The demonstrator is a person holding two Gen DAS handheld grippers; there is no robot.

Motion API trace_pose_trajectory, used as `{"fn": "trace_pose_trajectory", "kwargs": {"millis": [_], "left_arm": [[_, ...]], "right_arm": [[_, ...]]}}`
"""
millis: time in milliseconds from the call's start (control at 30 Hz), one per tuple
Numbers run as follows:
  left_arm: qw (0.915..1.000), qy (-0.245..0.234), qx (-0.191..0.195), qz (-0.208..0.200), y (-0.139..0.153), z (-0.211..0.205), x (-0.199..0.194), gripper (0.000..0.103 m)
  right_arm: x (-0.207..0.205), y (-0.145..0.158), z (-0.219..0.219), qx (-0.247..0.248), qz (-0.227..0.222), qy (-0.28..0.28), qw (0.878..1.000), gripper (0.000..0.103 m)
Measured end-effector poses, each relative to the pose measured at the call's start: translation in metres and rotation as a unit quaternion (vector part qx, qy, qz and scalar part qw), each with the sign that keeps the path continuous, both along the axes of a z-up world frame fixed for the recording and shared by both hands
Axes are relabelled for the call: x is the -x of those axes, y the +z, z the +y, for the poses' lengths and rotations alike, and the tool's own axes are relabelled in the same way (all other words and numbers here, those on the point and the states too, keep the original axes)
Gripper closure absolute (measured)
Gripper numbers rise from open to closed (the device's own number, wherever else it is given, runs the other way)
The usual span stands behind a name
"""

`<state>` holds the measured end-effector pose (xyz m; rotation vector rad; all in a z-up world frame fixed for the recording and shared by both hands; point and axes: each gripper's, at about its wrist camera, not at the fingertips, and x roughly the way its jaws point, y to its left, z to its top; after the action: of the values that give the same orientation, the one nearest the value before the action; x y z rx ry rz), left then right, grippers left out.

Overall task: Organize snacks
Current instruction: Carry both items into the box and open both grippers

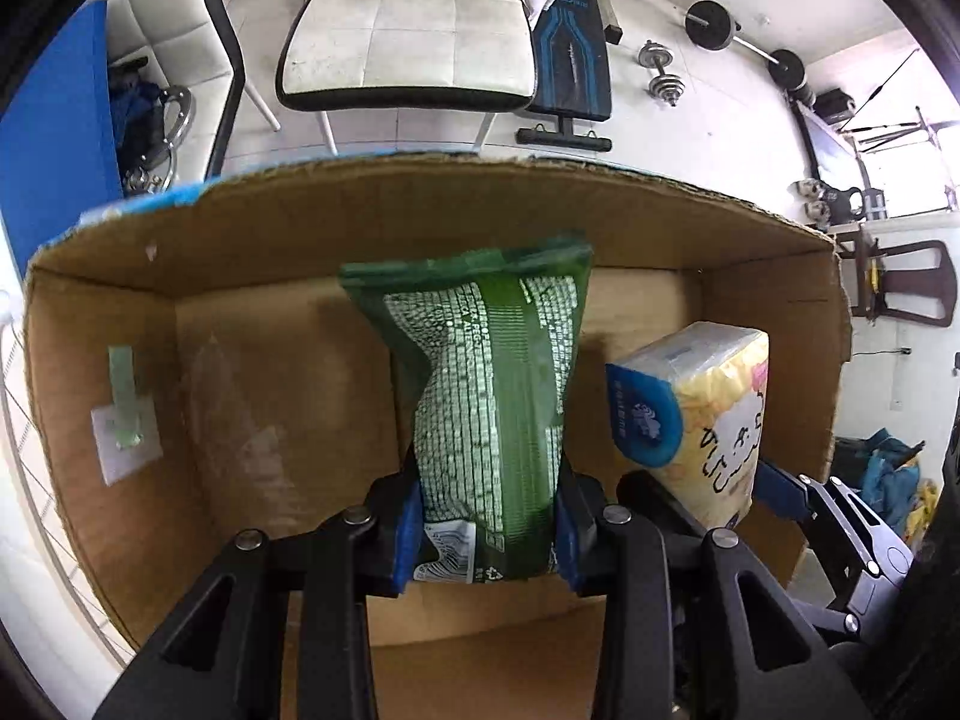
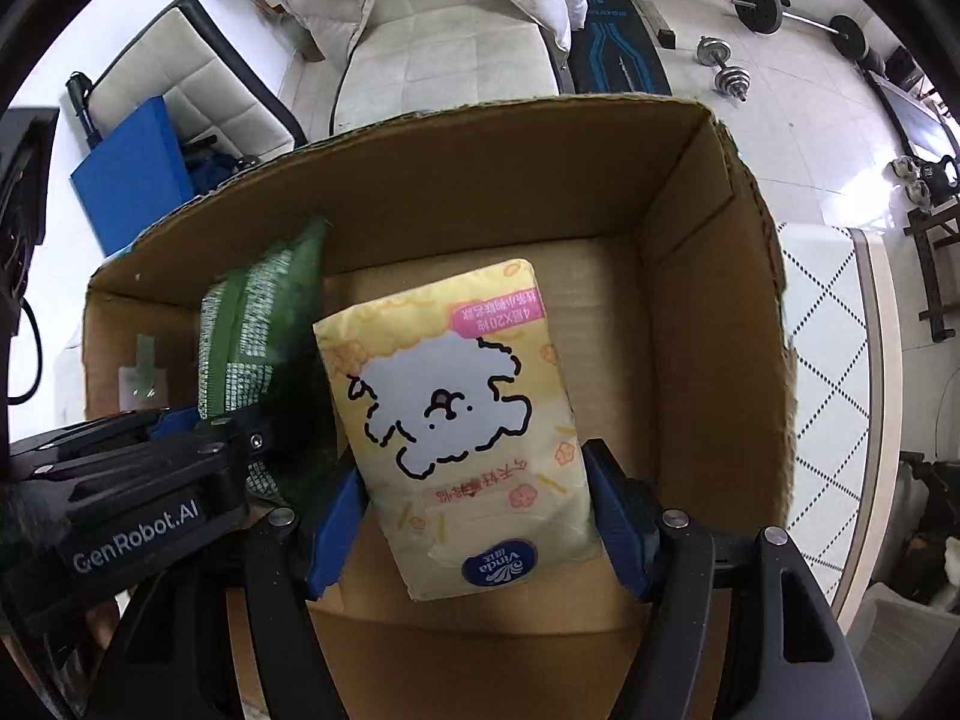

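My left gripper is shut on a green snack bag with white print, held upright over the open cardboard box. My right gripper is shut on a yellow tissue pack with a white cartoon dog, also above the box floor. In the left wrist view the yellow tissue pack hangs to the right of the green bag. In the right wrist view the green snack bag and the left gripper sit to the left of the tissue pack.
The box floor is bare cardboard, with a taped white label on its left wall. Beyond the box stand white padded chairs, a blue board, a weight bench and dumbbells on a tiled floor.
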<state>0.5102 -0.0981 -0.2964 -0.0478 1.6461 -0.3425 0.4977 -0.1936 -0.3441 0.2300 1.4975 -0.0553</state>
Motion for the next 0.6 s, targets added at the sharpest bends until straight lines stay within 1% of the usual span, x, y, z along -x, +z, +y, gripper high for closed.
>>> {"fn": "trace_pose_trajectory", "kwargs": {"millis": [33,100,133,167,200,233,267,400,467,500,600], "left_arm": [[1.0,-0.001,-0.006,0.001,0.0,0.0,-0.001,0.069],[1.0,-0.004,-0.006,0.006,-0.002,-0.001,-0.003,0.067],[0.9999,-0.003,-0.008,0.006,-0.001,0.0,-0.003,0.062],[1.0,0.0,-0.008,0.004,0.003,0.002,-0.003,0.054],[0.9999,0.002,-0.011,-0.001,0.007,0.004,-0.001,0.049],[0.9999,0.003,-0.015,-0.006,0.011,0.006,-0.001,0.04],[0.9999,0.005,-0.012,-0.01,0.013,0.008,-0.001,0.034],[0.9995,0.004,-0.021,-0.024,0.028,0.013,0.009,0.029],[0.999,0.002,-0.03,-0.033,0.034,0.017,0.015,0.012],[0.9989,0.002,-0.031,-0.036,0.035,0.019,0.017,0.011],[0.9989,0.013,-0.026,-0.037,0.039,0.029,0.032,0.009]], "right_arm": [[-0.002,-0.002,0.0,-0.002,0.001,-0.003,1.0,0.031],[-0.002,-0.002,0.001,0.0,0.003,-0.005,1.0,0.031],[-0.002,-0.002,0.002,0.004,0.006,-0.004,1.0,0.026],[-0.003,-0.002,0.002,0.006,0.009,-0.004,1.0,0.021],[-0.003,0.0,0.003,0.007,0.01,-0.003,1.0,0.013],[-0.001,0.002,0.004,0.008,0.01,0.001,1.0,0.012],[-0.001,0.002,0.003,0.012,0.011,0.002,1.0,0.012],[0.007,0.009,0.002,0.016,0.012,-0.001,1.0,0.012],[0.015,0.016,0.004,0.022,0.012,0.001,1.0,0.012],[0.019,0.019,0.004,0.026,0.012,0.004,1.0,0.012],[0.035,0.031,0.009,0.034,0.011,0.01,0.999,0.007]]}}
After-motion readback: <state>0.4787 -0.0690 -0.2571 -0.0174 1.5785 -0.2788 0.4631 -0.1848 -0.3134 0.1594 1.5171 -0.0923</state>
